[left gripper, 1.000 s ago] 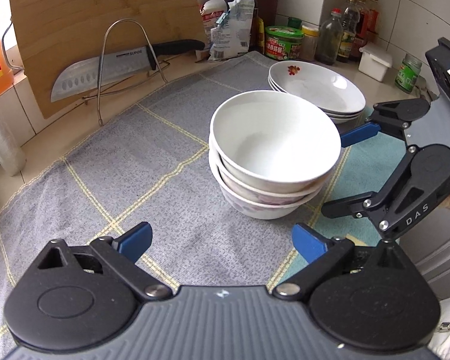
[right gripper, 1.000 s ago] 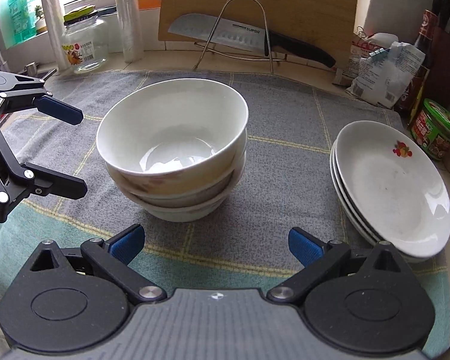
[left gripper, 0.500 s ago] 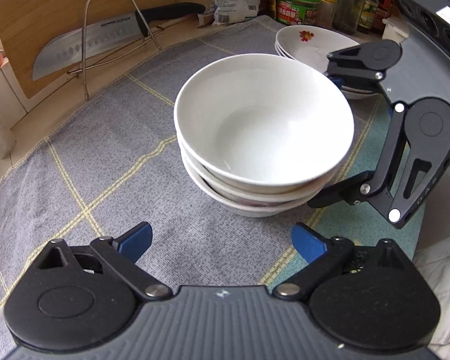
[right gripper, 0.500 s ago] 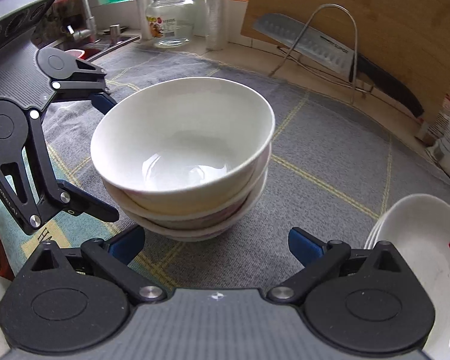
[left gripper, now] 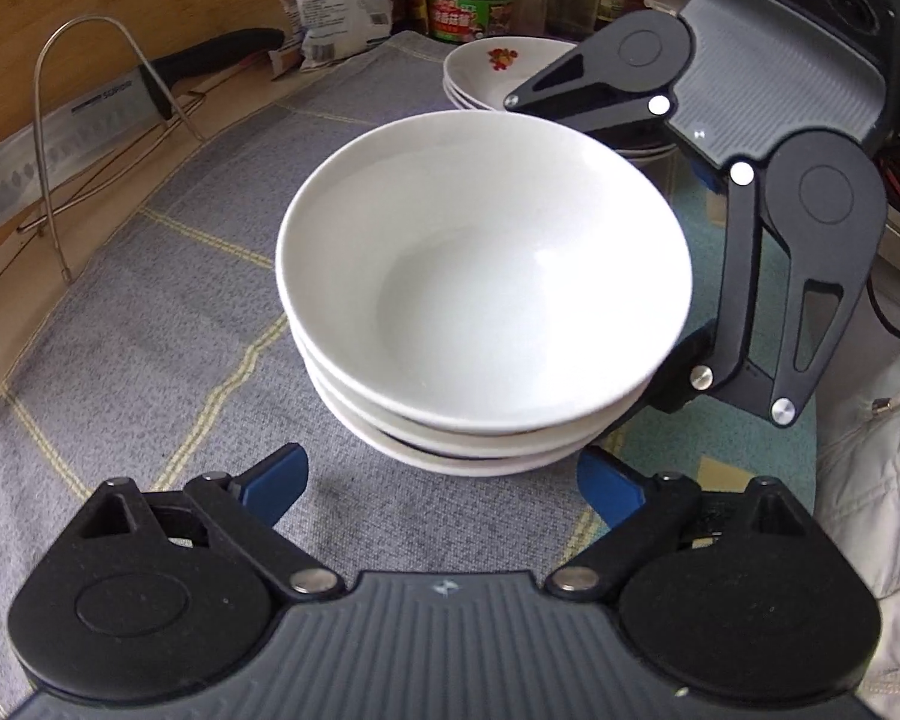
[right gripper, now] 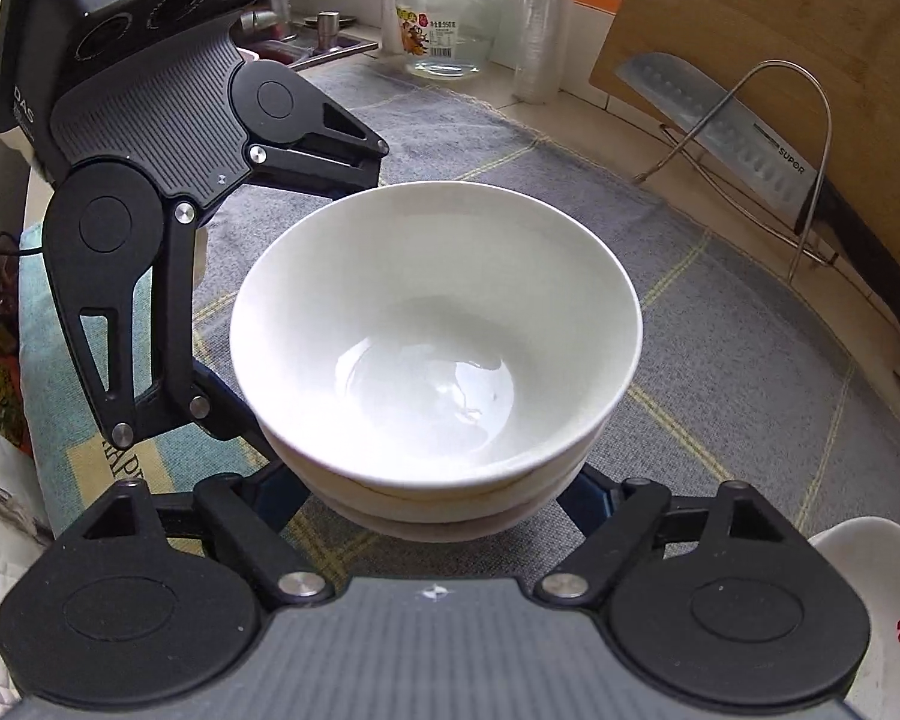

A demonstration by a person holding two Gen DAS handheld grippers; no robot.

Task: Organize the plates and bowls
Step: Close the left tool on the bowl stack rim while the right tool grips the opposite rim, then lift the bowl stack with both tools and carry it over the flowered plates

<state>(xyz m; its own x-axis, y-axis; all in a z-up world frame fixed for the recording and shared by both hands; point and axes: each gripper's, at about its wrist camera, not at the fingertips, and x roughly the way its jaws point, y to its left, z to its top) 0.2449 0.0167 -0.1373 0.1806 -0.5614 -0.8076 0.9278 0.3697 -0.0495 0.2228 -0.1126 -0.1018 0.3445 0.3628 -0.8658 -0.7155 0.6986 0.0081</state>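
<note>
**Both hand-held grippers flank the bowl stack, jaws closing**

Readable text: "SUPOR" on the knife blade, seen in both views; "DAS" on the left hand-held gripper's housing, right wrist view only. The glass jar has a printed label, too small to read. The green tin has a label, illegible.

The bowl stack, three white bowls nested, sits mid-cloth on the grey checked cloth over the desk. The plate stack with a red flower print lies at 12 o'clock of the bowls in the left wrist view; in the right wrist view only a sliver shows, at 4 o'clock.

Left hand-held gripper: jaws wide, just been closing, blue pads beside the lowest bowl; contact cannot be told. Right hand-held gripper: jaws wide, just been closing, stack between them, fingertips hidden under the bowls, so grip cannot be told.

Only the right wrist view shows the jar and a sink tap. Only the left wrist view shows the tin, bottles and snack bags. The cutting board and wire rack show in both.
</note>
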